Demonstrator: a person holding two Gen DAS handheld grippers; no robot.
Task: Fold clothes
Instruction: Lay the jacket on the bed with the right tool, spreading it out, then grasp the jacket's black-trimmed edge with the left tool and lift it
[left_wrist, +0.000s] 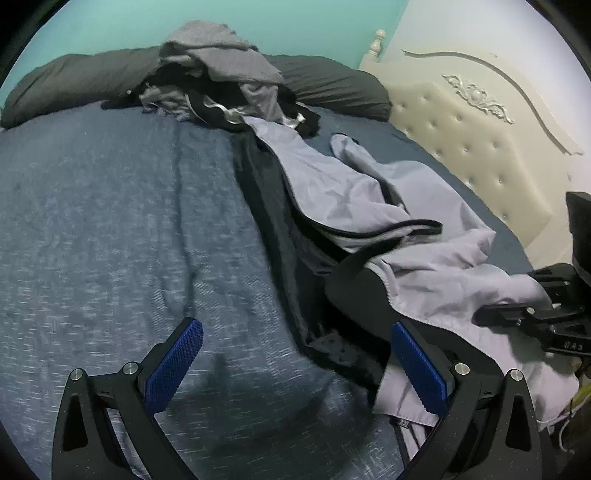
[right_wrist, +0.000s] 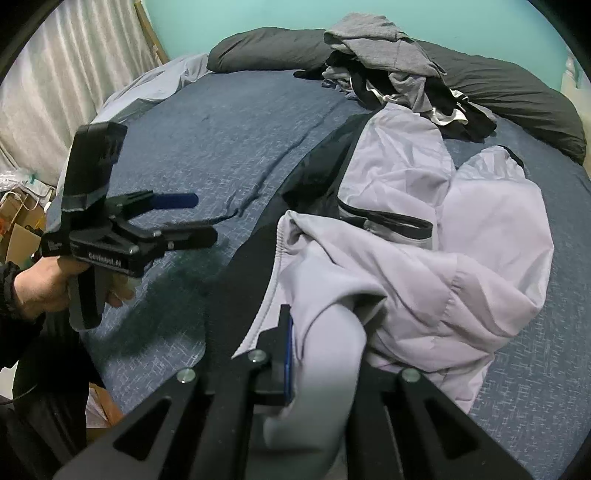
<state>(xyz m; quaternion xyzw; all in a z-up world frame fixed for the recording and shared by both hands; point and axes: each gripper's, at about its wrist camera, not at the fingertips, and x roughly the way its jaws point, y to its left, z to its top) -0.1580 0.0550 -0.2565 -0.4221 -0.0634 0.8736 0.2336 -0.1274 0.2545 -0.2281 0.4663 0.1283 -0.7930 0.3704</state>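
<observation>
Right hand-held gripper (right_wrist: 321, 354): clamped on a fold of the jacket (right_wrist: 461, 251), the cloth bunched between its blue pads. Left hand-held gripper (left_wrist: 297, 363): spread wide over the bed (left_wrist: 110, 221), holding nothing; a hand (right_wrist: 44, 284) grips its handle. Jacket: thin, smooth, pale lilac-grey fabric with black lining and black trim, crumpled, lying on the bed's right half. Bed cover: blue, woven, mottled. At the far edge, a heap of grey and black clothes (left_wrist: 221, 74) rests against a dark pillow (left_wrist: 74, 81).

A jacket (right_wrist: 424, 236) lay spread on the bed (right_wrist: 221, 140), a heap of clothes (right_wrist: 399, 70) behind it against the pillows (right_wrist: 266, 50).
</observation>
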